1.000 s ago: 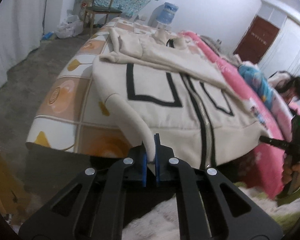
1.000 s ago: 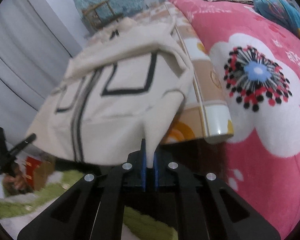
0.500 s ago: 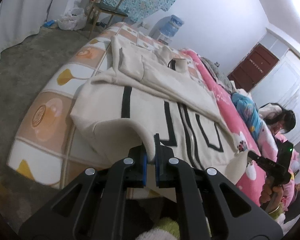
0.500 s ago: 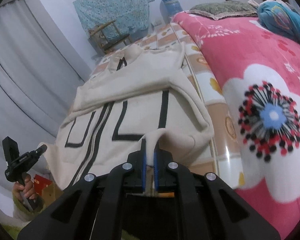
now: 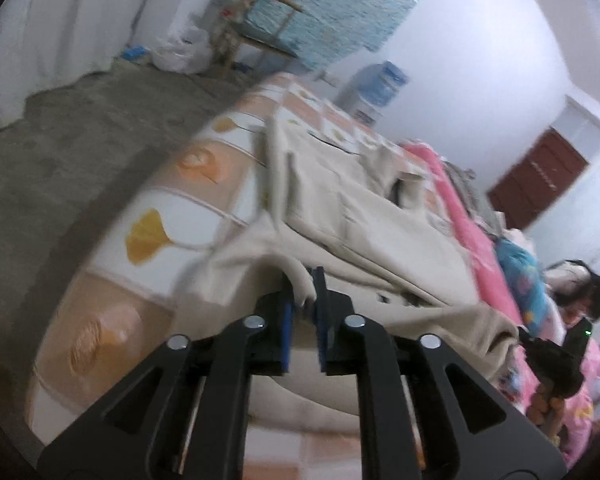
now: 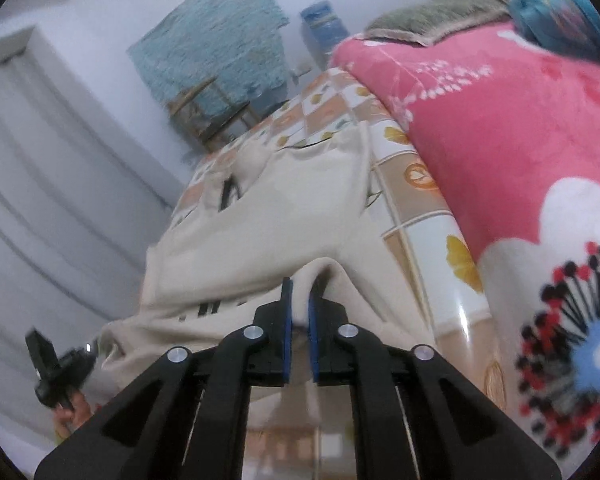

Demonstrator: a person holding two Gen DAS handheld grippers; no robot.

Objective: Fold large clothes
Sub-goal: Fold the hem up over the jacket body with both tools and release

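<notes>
Hem carried forward, both grippers' fingers [image 5: 318, 292] opening

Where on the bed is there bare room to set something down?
Bare sheet lies between the jacket and the bed edge by the floor, and in a narrow strip between jacket and pink blanket. The far corner near the chair looks free too. The middle is crowded by the jacket; the blanket covers the other side.
</notes>
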